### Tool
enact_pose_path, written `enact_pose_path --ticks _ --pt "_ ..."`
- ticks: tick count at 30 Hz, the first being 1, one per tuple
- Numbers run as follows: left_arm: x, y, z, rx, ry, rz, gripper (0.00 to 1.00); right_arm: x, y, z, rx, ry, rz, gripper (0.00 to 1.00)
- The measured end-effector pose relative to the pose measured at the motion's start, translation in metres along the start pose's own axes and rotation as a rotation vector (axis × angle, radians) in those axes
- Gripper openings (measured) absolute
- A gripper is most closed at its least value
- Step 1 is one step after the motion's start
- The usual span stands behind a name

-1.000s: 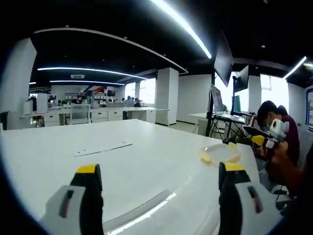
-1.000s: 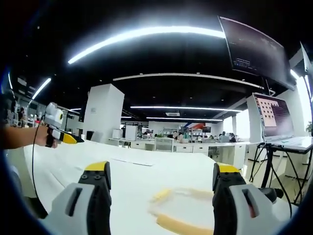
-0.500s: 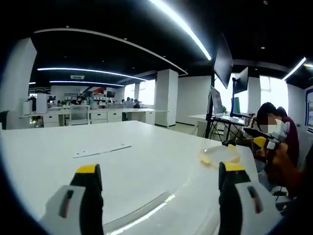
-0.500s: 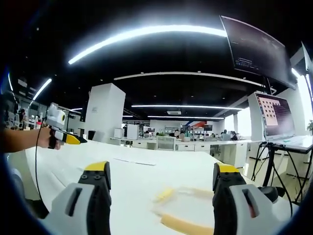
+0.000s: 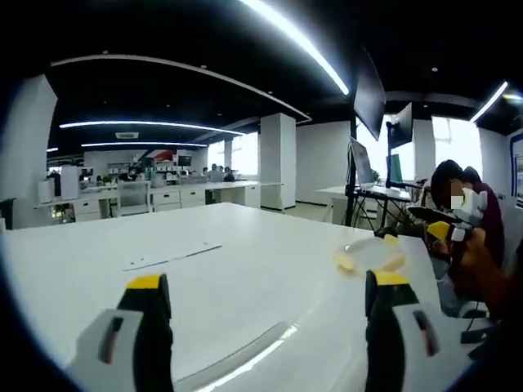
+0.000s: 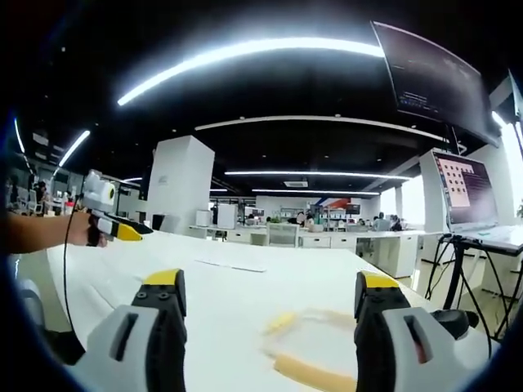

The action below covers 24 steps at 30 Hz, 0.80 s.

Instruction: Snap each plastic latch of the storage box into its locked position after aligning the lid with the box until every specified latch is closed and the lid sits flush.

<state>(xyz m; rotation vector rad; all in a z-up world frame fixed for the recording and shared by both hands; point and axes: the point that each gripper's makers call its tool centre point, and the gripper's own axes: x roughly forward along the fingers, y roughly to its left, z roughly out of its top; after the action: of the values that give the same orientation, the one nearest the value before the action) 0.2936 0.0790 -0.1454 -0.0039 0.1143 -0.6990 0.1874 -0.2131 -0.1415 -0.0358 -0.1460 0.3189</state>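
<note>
While your right gripper [image 6: 268, 306] hangs over the white table [image 5: 245, 269] with jaws wide apart and empty, the storage box [image 6: 315, 347], clear with yellow latches, lies just ahead and below, between the jaw lines. Your left gripper [image 5: 265, 298], equally open, sits farther off; there the box lies ahead toward the right jaw.

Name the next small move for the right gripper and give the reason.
Probably ease the right gripper forward and down toward the storage box. Its fingers stand open with nothing between them, and the clear box with yellow latches lies on the white table just ahead, untouched.
</note>
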Motion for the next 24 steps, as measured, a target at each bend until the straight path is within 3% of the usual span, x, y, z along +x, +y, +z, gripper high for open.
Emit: enact_pose_path --ticks 24 --pt "0.018 -0.008 -0.005 0.046 0.041 -0.016 0.99 0.002 0.007 -0.007 -0.002 0.031 0.030 0.85"
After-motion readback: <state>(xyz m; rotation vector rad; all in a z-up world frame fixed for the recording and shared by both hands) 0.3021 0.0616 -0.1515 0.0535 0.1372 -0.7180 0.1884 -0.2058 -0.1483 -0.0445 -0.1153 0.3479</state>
